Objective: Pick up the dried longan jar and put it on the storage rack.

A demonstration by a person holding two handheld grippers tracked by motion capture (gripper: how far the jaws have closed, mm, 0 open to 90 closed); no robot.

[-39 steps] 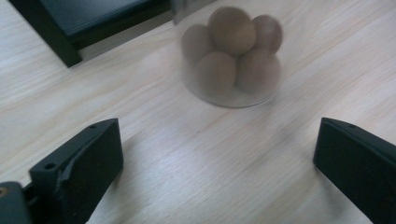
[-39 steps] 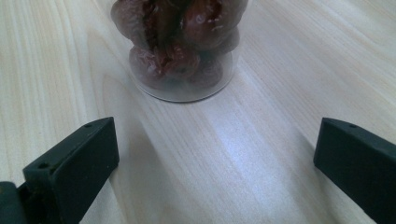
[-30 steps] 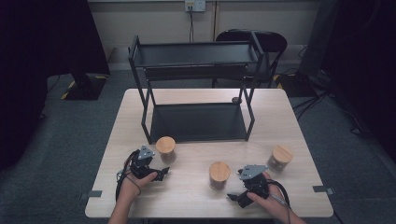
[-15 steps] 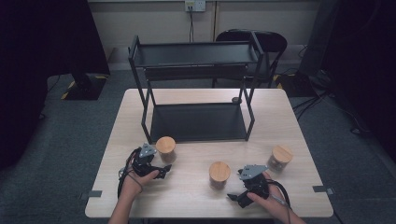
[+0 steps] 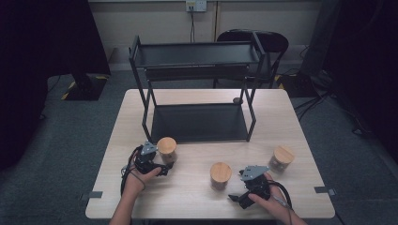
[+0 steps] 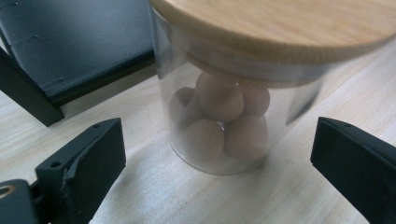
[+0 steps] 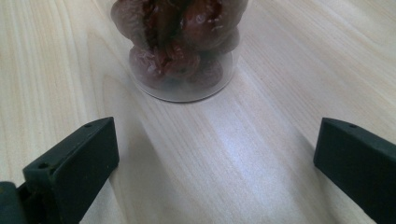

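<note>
Glass jars with wooden lids, three in all, stood on the pale wooden table (image 5: 197, 197) in front of the black two-tier rack (image 5: 197, 93); none was on either shelf. The left gripper (image 5: 159, 164) lay low on the table just beside the left jar (image 5: 166, 149), which held pale round balls and stood near the rack's lower shelf. In the left gripper view its jaws were spread wide, one on each side of that jar (image 6: 224, 93), with clear gaps; no pad touched the glass. The right gripper (image 5: 234, 196) rested near the table's front edge, jaws likewise spread, pointed at the middle jar (image 5: 220, 174), whose dark reddish contents showed in the right gripper view (image 7: 182, 46); that jar sat ahead of the jaws, not between them. A third jar (image 5: 282, 157) stood apart at the right, untouched. Judgement: work apparently shelving the jars, barely begun. Nothing gripped or lifted; closing on the left jar seemed the nearest step, all three placements remaining.
</note>
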